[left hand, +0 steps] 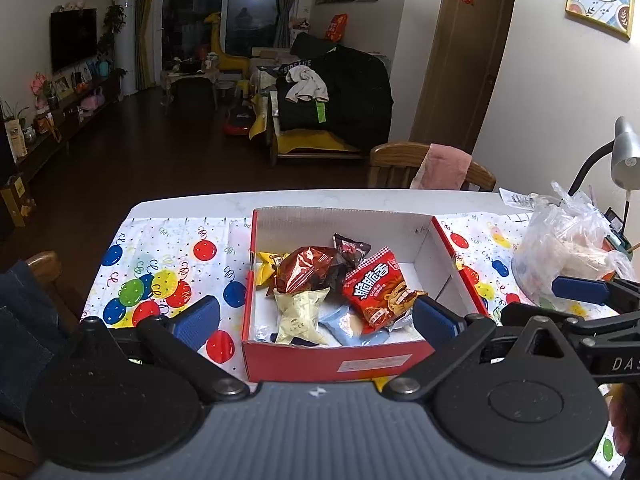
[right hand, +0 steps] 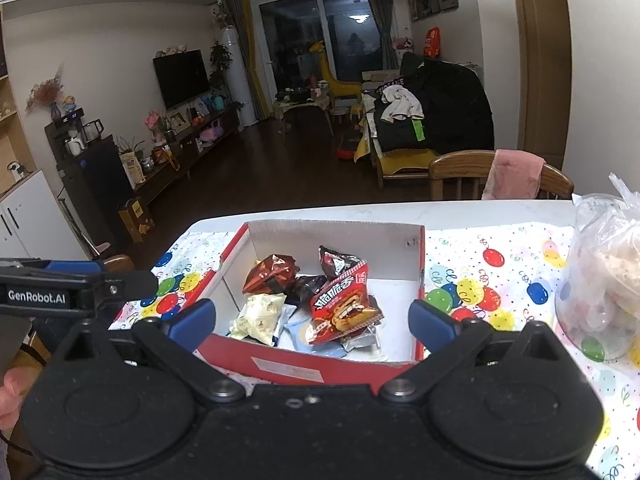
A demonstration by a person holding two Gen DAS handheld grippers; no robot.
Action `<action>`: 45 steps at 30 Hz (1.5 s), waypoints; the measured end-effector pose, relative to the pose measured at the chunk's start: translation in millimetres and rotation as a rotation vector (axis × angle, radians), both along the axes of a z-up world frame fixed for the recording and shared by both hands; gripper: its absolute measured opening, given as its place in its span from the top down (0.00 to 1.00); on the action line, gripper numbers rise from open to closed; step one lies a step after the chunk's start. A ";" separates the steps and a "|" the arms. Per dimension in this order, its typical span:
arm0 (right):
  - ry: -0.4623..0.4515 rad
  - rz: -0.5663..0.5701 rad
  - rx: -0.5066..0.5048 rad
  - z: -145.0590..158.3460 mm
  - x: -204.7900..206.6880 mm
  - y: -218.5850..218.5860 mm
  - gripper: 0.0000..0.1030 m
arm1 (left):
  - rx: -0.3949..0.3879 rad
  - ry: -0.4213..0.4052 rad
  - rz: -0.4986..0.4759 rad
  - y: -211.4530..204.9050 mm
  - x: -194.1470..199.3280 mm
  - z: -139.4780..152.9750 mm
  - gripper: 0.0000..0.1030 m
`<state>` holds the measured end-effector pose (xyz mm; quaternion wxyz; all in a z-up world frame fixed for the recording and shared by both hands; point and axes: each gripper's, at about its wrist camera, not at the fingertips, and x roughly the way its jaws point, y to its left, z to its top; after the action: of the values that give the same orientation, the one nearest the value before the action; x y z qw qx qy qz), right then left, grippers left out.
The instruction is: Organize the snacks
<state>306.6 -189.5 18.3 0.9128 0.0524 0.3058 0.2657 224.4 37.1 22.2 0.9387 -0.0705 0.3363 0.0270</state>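
Here, red box [left hand: 336, 360], white inside, crinkled snack packets [left hand: 376, 292] heaped

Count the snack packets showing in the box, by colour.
Red packet: 1
Yellow packet: 1
Copper packet: 1
Dark brown packets: 2
Cream packet: 1
Light blue packet: 1
Silver packet: 1
Total: 8 showing; more may lie hidden underneath.
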 end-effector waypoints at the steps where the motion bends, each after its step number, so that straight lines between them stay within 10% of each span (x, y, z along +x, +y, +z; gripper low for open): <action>1: 0.002 -0.003 0.002 -0.1 0.1 -0.3 0.00 | 0.001 0.000 0.004 0.4 -0.3 -0.4 0.00; 45: 0.028 -0.028 0.010 -8.5 3.2 -0.4 0.00 | -0.014 0.010 -0.001 -1.1 1.0 -3.8 0.00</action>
<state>309.7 -189.9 9.8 0.9118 0.0650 0.3166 0.2535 225.4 36.0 18.4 0.9365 -0.0769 0.3412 0.0243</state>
